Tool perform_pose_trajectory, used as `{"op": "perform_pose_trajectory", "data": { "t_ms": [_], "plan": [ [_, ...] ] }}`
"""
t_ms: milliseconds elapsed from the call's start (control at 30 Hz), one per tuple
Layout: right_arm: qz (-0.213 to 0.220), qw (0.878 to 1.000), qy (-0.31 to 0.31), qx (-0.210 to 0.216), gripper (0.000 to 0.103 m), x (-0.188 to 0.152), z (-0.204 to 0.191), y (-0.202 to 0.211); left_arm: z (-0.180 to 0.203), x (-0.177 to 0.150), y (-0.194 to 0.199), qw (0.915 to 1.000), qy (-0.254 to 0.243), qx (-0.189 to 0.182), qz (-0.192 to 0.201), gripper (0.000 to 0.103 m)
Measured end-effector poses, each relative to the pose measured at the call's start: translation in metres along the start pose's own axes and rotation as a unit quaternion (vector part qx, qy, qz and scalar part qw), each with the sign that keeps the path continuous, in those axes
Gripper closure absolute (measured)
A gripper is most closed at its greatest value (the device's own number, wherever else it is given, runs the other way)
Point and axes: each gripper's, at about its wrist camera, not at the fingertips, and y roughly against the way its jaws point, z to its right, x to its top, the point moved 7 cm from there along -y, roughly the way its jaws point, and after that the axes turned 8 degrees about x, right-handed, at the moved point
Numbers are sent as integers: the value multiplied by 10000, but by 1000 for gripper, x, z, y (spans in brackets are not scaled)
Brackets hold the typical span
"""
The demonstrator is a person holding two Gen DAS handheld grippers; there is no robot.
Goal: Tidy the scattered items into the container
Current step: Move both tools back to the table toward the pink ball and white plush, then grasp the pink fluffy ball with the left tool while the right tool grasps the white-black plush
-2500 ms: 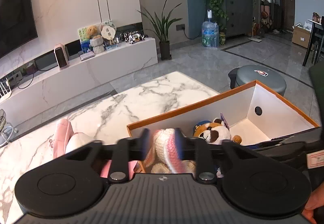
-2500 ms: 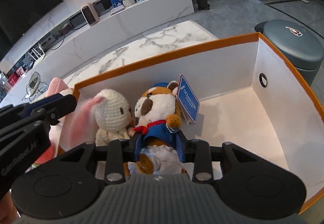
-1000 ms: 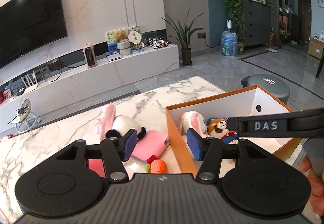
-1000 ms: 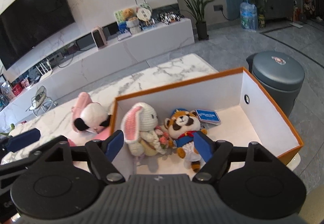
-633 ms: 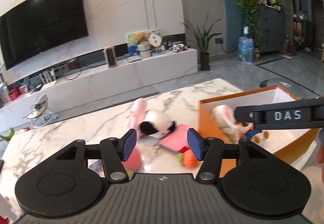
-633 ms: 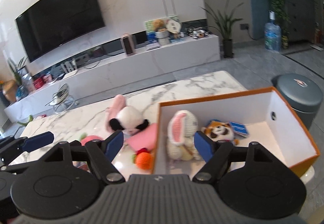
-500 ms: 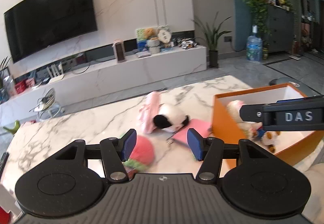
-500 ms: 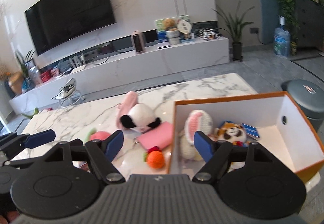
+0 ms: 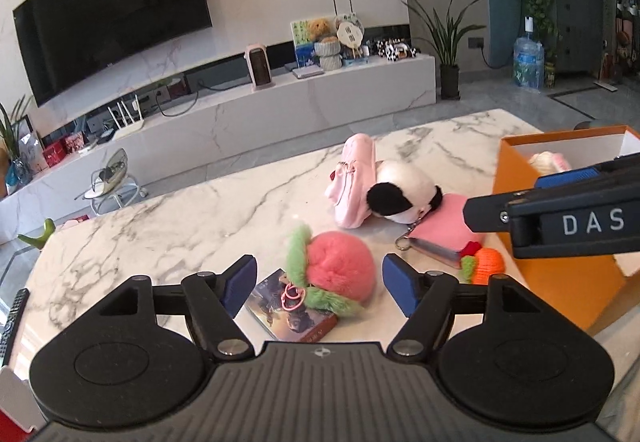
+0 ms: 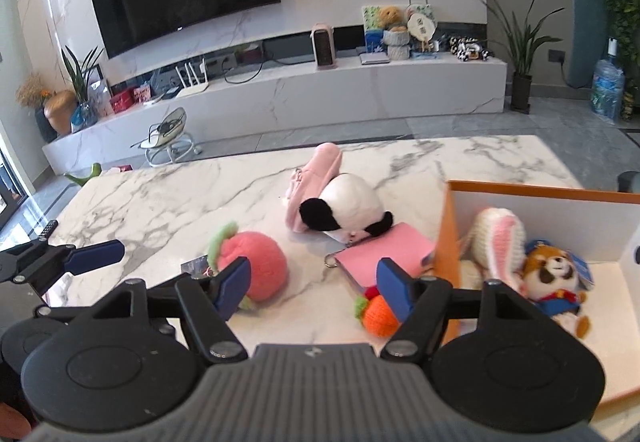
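The orange container [image 10: 450, 242] was cut off at the right edge of both views, so its far wall could not be seen whole. In the left wrist view the right gripper's black arm crossed in front of it and hid most of what lay inside; only the top of the knitted rabbit [image 9: 546, 162] showed there. A small book [image 9: 288, 316] lay half under the peach plush [image 9: 340, 268], its cover too dark to read. The pink pouch [image 10: 316, 170] was partly covered by the panda plush [image 10: 348, 208].

The container was orange outside and white inside, standing at the right end of the marble table [image 10: 180, 198]. Inside it sat the rabbit, white with pink ears, and a red panda doll [image 10: 554, 278] in blue clothes, side by side. Outside on the table lay the peach plush, pink with green leaves, the black-and-white panda plush, a pink notebook [image 10: 384, 250] with a key ring, and a small knitted orange fruit [image 10: 378, 316] just beside the container's near corner.

The left gripper [image 9: 320, 284] tilted down at the table, its 2 blue pads apart and its jaws opening, the peach plush seen between them but untouched. The right gripper [image 10: 314, 288] also tilted down, its jaws closing yet gripping nothing, with the fruit near its right pad.
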Motion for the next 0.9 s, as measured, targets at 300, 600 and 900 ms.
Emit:
{"op": "perform_pose_trajectory", "data": {
  "t_ms": [300, 600, 900],
  "plan": [
    [-228, 9997, -15, -56, 31, 26, 11, -67, 1, 0, -62, 9994, -105, -203, -272, 16],
    [-612, 9974, 60, -362, 21, 40, 31, -142, 14, -7, -107, 9969, -262, -449, -585, 16],
    [-937, 9936, 33, -627, 15, 38, 49, -190, 19, -12, -138, 9941, -201, -463, -963, 17]
  ]
}}
